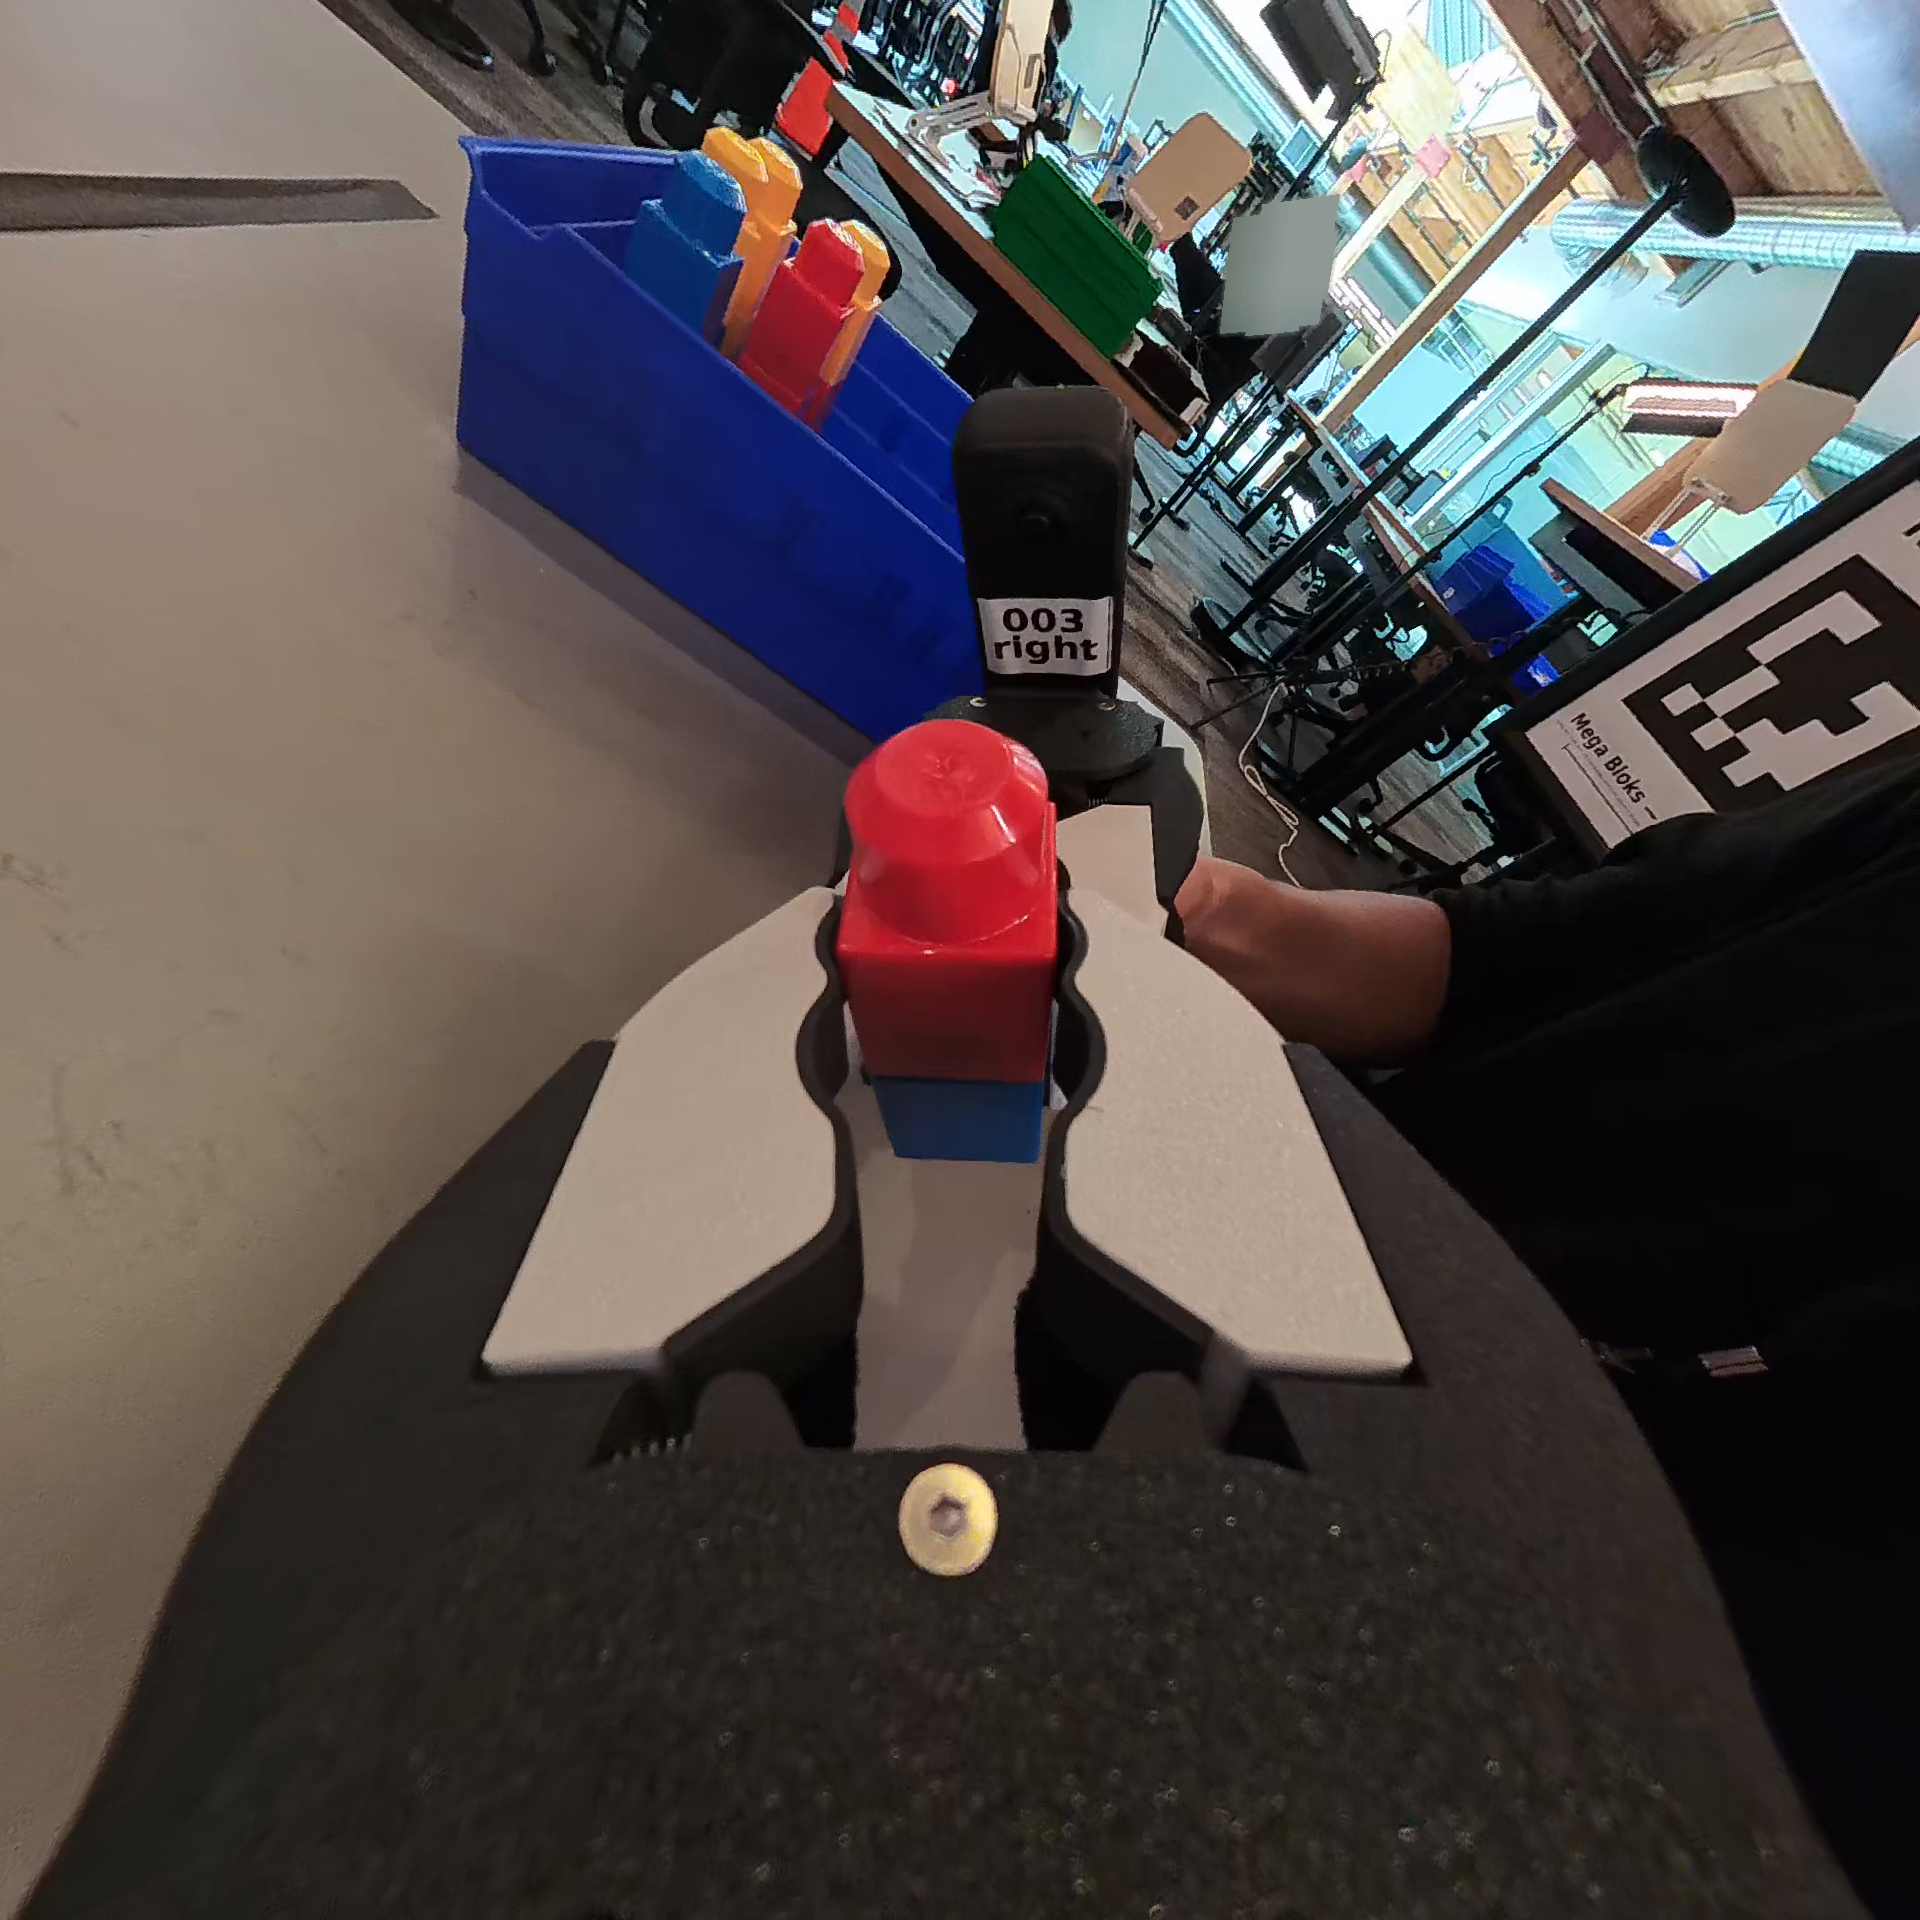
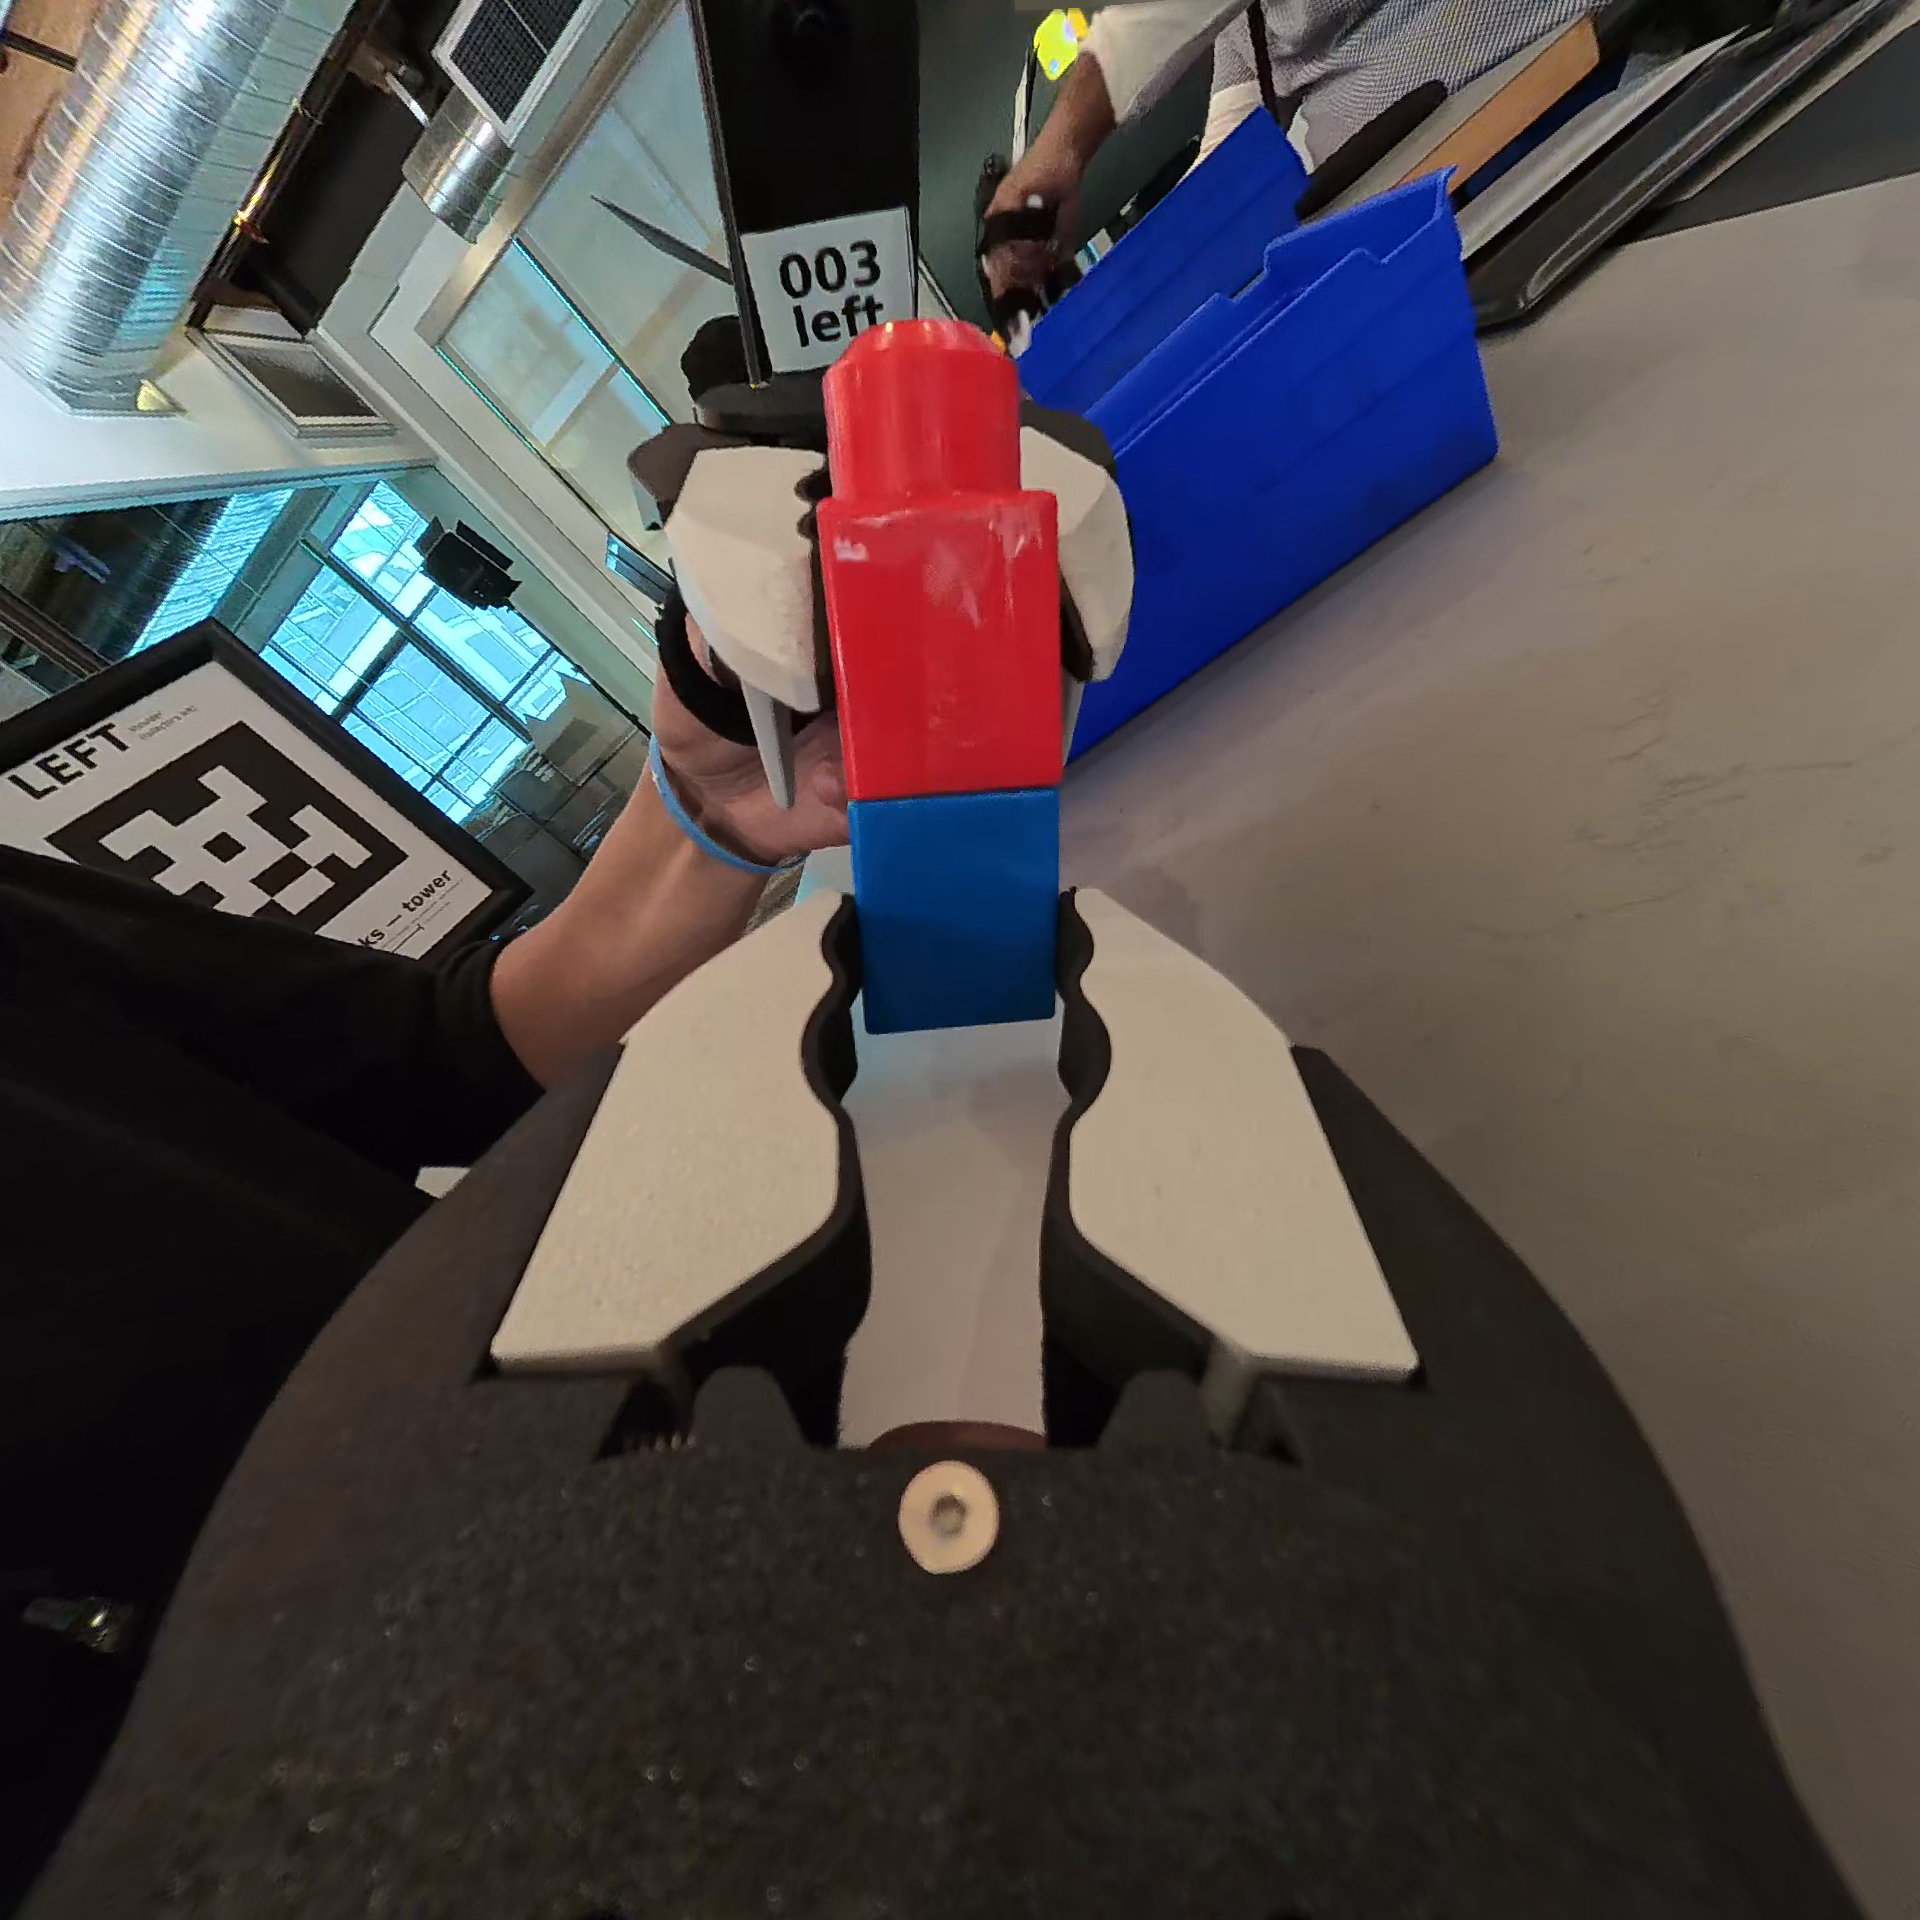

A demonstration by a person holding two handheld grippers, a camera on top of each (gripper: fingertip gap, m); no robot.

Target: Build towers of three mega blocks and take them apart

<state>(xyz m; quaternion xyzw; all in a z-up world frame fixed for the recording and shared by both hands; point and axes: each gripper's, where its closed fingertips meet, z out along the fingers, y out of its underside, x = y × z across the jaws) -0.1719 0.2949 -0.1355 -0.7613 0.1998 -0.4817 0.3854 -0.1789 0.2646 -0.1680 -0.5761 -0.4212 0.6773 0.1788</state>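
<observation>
The work surface [image 1: 260, 727] was a pale grey tabletop; beyond it stood rows of wood-topped benches [image 1: 997, 260] on black frames over dark plank flooring [image 1: 1174, 634]; tall glazed windows [image 2: 447, 644] admitted daylight; a silver ribbed duct [image 2: 114, 166] ran overhead; timber beams [image 1: 1714, 104] crossed the ceiling.

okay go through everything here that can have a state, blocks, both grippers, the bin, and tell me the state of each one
red block: joined on top of the blue block, clamped by the left gripper.
blue block: joined under the red block, clamped by the right gripper.
left gripper: shut on the red block.
right gripper: shut on the blue block.
blue bin: open-topped, on the table, with blue, orange and red block towers standing in it.
</observation>
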